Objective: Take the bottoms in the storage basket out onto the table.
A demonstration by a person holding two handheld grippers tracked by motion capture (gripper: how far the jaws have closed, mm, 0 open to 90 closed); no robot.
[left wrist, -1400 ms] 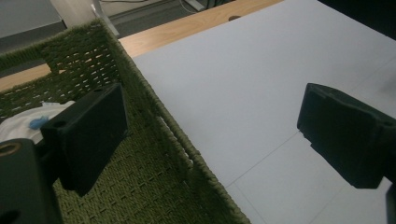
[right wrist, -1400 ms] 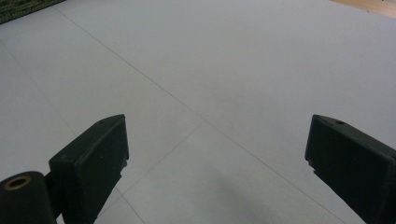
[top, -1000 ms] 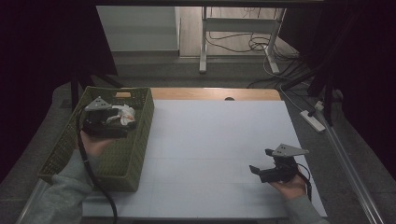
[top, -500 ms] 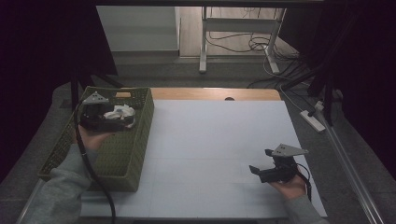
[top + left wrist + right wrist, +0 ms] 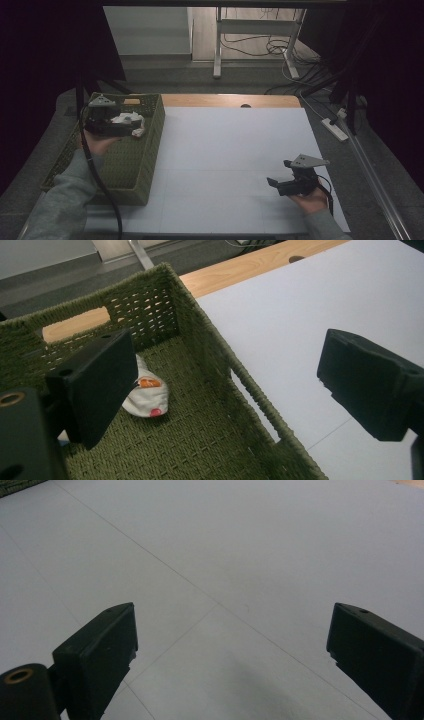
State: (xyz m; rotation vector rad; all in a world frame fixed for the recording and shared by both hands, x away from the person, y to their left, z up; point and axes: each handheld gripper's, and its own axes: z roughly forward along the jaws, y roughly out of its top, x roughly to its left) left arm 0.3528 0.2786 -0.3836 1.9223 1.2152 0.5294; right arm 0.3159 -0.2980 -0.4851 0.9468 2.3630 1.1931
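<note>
A small white cloth item (image 5: 128,119) with orange and pink marks lies inside a green woven basket (image 5: 156,131) at the table's left. My left gripper (image 5: 122,129) hovers over the basket, held by a hand in a grey sleeve. In the left gripper view the cloth item (image 5: 148,396) rests on the basket (image 5: 200,335) floor, just past the left jaw, and my left gripper (image 5: 225,365) is open and holds nothing. My right gripper (image 5: 280,173) is low over the white table top (image 5: 225,150) at the front right. It (image 5: 232,630) is open over bare surface.
A strip of wooden table edge (image 5: 225,100) with a dark hole runs along the back. A white power strip (image 5: 332,129) and cables lie off the table's right side. Beyond the table is a floor with a metal frame.
My left gripper has drifted slightly back and to the left over the basket. The right gripper has stayed where it was.
</note>
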